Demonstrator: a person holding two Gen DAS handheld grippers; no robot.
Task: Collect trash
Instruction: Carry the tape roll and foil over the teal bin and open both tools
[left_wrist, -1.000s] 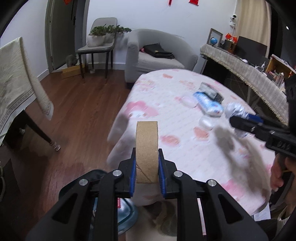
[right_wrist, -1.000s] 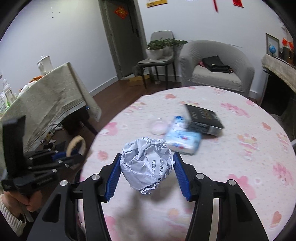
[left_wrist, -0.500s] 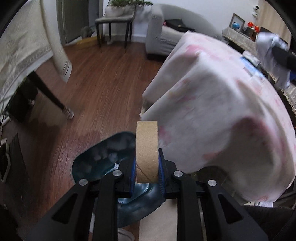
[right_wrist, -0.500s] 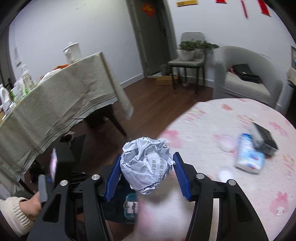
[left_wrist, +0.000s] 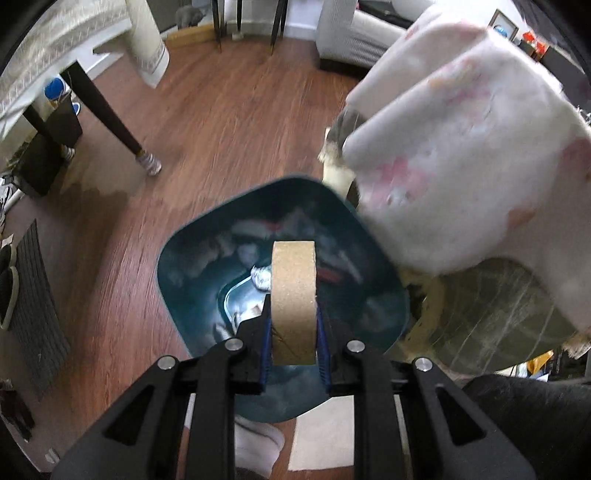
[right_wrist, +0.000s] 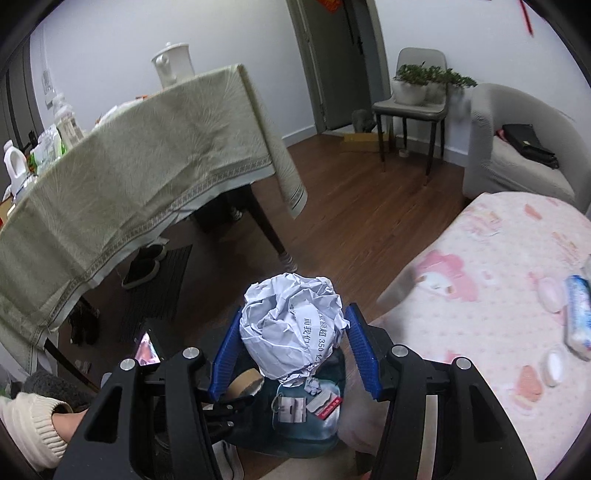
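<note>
My left gripper (left_wrist: 293, 325) is shut on a brown cardboard tape roll (left_wrist: 293, 295) and holds it right above the open dark teal trash bin (left_wrist: 184, 266), which has scraps inside. My right gripper (right_wrist: 291, 343) is shut on a crumpled ball of white printed paper (right_wrist: 291, 325), held above the same bin (right_wrist: 314, 435). In the right wrist view the tape roll (right_wrist: 243, 382) and the left gripper (right_wrist: 221, 406) show low over the bin.
The round table with a pink cartoon cloth (right_wrist: 480, 295) is at the right, carrying a blue-white packet (right_wrist: 578, 314) and small white lids (right_wrist: 552, 369). A second table with a beige cloth (right_wrist: 129, 177) stands left. Its dark leg (left_wrist: 107, 114) is on the wood floor.
Both grippers swung away from the pink table and down toward the floor. The left gripper now hangs over the bin's opening; the right one has come over the bin too.
</note>
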